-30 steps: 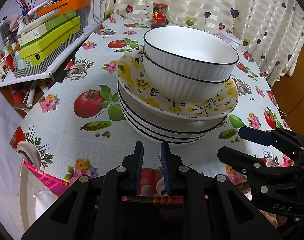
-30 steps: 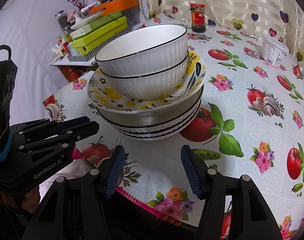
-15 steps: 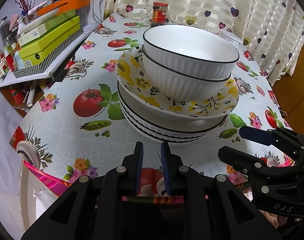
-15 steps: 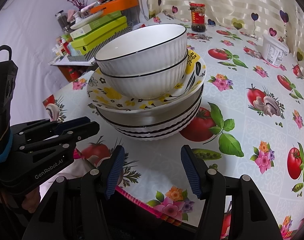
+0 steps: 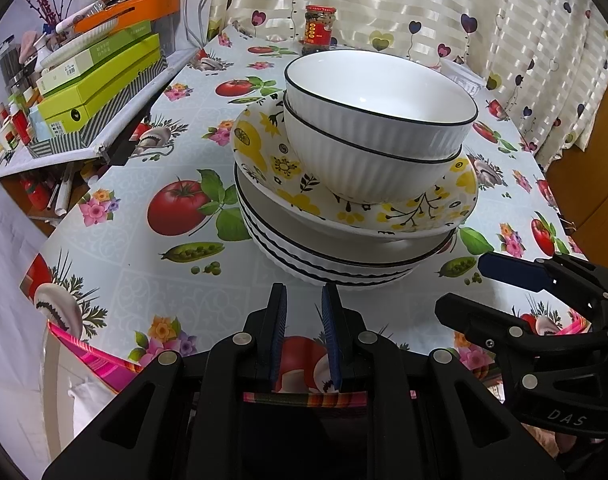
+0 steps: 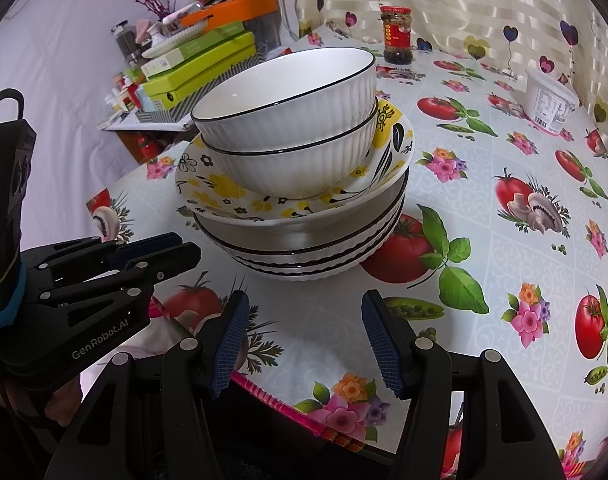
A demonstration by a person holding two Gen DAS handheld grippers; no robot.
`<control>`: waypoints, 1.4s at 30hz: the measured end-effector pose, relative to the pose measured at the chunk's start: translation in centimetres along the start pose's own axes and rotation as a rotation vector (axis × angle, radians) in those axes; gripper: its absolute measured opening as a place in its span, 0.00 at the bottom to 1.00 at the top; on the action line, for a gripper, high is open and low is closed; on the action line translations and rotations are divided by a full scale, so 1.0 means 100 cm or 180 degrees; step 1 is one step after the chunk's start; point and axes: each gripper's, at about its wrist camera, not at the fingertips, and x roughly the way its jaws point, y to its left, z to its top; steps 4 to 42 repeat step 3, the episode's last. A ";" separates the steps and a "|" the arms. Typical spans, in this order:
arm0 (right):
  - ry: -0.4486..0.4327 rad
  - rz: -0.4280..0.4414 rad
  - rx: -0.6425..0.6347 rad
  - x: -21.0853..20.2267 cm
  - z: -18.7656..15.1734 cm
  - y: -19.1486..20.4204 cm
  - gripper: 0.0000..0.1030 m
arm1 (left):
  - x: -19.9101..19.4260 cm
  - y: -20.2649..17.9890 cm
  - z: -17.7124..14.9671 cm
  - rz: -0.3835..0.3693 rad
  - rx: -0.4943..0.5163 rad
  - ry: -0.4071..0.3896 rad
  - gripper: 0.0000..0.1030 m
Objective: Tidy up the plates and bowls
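One stack of dishes stands on the table. Two nested white ribbed bowls [image 5: 377, 120] [image 6: 292, 120] with black rims sit on a yellow-flowered plate [image 5: 343, 204] [image 6: 224, 196], which rests on several white black-rimmed plates [image 5: 323, 256] [image 6: 311, 256]. My left gripper [image 5: 303, 308] is near the table's front edge, just short of the stack, empty, with its jaws a narrow gap apart. My right gripper [image 6: 304, 320] is open and empty, to the right of the left one, also short of the stack. Each gripper shows in the other's view [image 5: 515, 280] [image 6: 144, 256].
The table [image 5: 176, 280] has a fruit-print cloth. A red-lidded jar [image 5: 319, 30] [image 6: 396, 34] stands at the back by the curtain. A white tub [image 6: 549, 102] is at the back right. Green boxes and clutter [image 5: 96, 80] sit on a shelf to the left.
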 end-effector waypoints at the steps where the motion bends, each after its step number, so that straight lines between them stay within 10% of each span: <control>1: 0.0001 -0.0002 0.0001 0.000 0.000 0.000 0.57 | 0.000 0.000 0.000 0.0000 -0.0001 0.0001 0.18; 42: -0.0004 -0.0001 -0.0002 0.000 0.000 0.000 0.57 | 0.000 -0.001 0.001 0.0000 -0.0009 0.0004 0.18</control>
